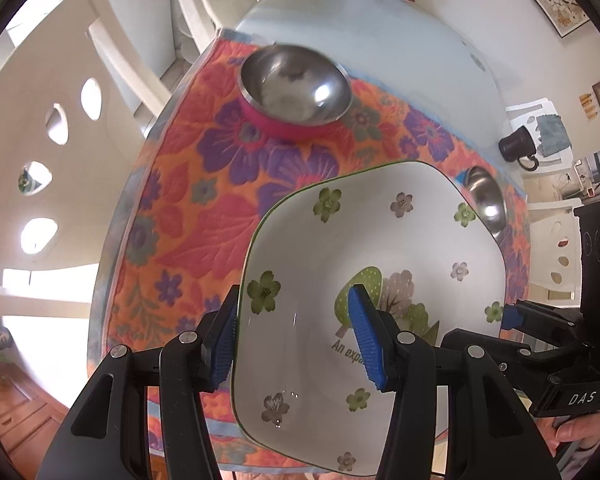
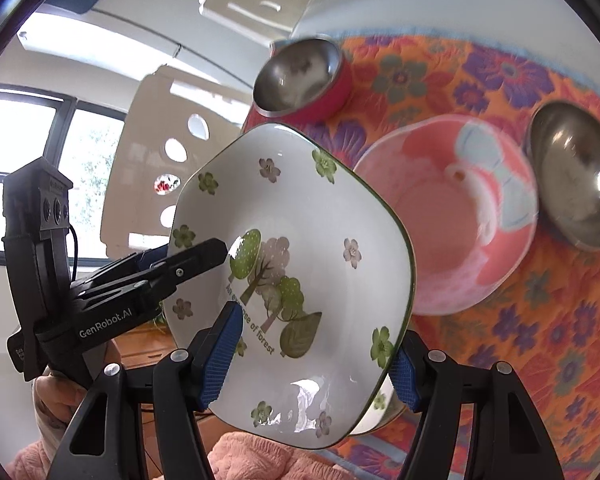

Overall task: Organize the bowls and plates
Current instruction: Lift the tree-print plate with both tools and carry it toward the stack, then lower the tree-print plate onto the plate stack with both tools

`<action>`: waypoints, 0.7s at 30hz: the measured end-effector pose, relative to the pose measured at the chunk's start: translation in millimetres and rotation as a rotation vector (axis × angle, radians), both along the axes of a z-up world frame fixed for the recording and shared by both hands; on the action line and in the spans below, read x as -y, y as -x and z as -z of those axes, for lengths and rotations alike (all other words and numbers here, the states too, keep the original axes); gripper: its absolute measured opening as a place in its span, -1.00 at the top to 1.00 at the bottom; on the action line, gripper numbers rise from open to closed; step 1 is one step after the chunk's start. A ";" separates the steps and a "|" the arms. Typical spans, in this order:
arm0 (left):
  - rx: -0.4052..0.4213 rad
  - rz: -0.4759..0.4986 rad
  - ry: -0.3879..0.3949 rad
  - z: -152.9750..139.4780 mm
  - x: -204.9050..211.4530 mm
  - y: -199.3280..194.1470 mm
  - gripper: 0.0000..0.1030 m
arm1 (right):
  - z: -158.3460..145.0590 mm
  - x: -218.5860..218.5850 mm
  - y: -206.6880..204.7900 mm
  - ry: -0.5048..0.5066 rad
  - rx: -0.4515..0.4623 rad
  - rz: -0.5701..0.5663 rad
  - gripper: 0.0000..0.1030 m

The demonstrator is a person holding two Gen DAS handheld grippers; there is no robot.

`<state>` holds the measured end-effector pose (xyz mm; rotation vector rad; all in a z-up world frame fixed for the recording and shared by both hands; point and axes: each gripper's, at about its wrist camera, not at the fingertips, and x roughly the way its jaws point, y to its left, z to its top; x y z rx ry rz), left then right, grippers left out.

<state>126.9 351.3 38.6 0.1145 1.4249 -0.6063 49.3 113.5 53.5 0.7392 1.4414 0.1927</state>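
Plate [image 1: 380, 248]: white, squarish, green-rimmed, printed with flowers and trees; held tilted above the cloth by both grippers, one on each side
Left gripper [image 1: 300, 344]: clamped on the plate's left rim, one blue pad [image 1: 366, 344] on the inner face, the other outside the rim
Right gripper [image 2: 312, 356]: clamped on the plate's near right rim, one pad [image 2: 222, 356] on the inner face, the other [image 2: 404, 376] beneath
Pink bowl [image 2: 452, 220]: on the cloth just behind the plate, partly hidden by it
Red-walled steel bowl [image 1: 294, 88]: at the far edge of the cloth, empty
Steel bowl [image 2: 576, 176]: on the cloth, just right of the pink bowl
Cloth [image 1: 188, 208]: orange, floral, spread over the near part of the table
Table [image 1: 380, 40]: pale top
Mug [image 1: 516, 146]: dark, at the table's right edge
Hand [image 1: 580, 436]: partly seen on the right gripper's handle
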 end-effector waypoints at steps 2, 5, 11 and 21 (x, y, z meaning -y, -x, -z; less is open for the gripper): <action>-0.019 0.002 0.003 8.7 -8.2 1.5 0.06 | 7.5 -7.9 1.9 -0.005 -0.018 -0.006 -0.28; -0.042 0.016 -0.002 21.9 -16.9 4.9 0.06 | 19.0 -19.5 7.9 -0.009 -0.044 -0.015 -0.28; -0.058 0.061 -0.017 38.4 -21.6 15.5 0.06 | 41.5 -32.6 25.8 -0.017 -0.104 -0.002 -0.28; -0.086 0.110 -0.032 57.4 -22.2 32.3 0.06 | 63.7 -40.6 51.5 -0.019 -0.173 0.015 -0.28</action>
